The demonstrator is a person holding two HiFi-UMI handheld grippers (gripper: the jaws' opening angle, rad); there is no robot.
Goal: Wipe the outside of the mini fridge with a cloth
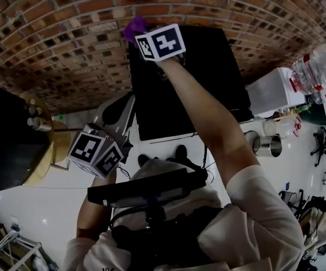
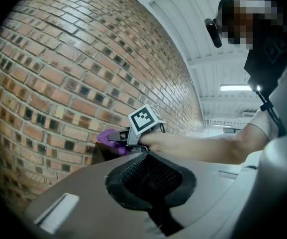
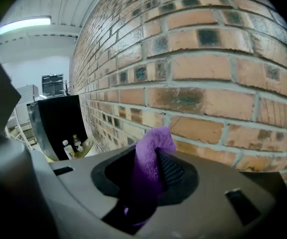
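Against brick wall (image 1: 66, 27), over fridge (image 1: 191, 83) top rear edge: cloth (image 3: 150, 153) clenched in right gripper (image 3: 148, 178) fingers.
Left gripper (image 2: 150, 176) low by body, fingers closed, empty. Risks, judged: cloth snagging on rough brick and pulling free; bare fingers scraping black top if cloth bunches. Fridge standing on white floor (image 1: 38, 208); round table (image 1: 41, 168) left, bottles (image 1: 318, 69) right.

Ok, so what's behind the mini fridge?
A brick wall stands right behind the mini fridge. The right gripper holds a purple cloth at the fridge's top rear edge. The fridge's back panel and anything low behind it are hidden by its body.
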